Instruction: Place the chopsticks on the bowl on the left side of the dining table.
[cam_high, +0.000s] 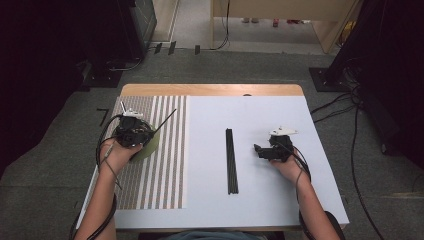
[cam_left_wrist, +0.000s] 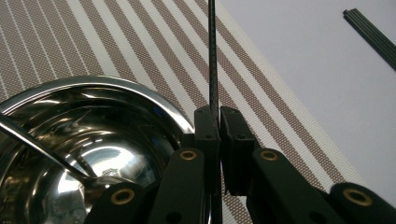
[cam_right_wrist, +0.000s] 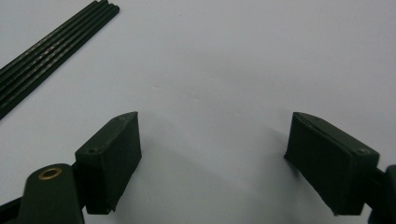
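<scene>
Working from the white table (cam_high: 280, 200), we take the steel bowl (cam_left_wrist: 88, 140) as our landmark: it sits on the striped mat (cam_high: 165, 170), at the table's left. Well to the bowl's right lies the bundle of black sticks (cam_high: 231, 160). Our right gripper (cam_high: 260, 150) rests farther right of the bundle, jaws spread wide and empty. Our left gripper (cam_left_wrist: 219, 128) stands just beside the bowl's rim, pinched tight on a single black stick (cam_left_wrist: 213, 56) that slants up and away to the right. To finish well, we judge we should tip the stick's lower end over the rim, lower gently, and release only once it leans steady inside.
</scene>
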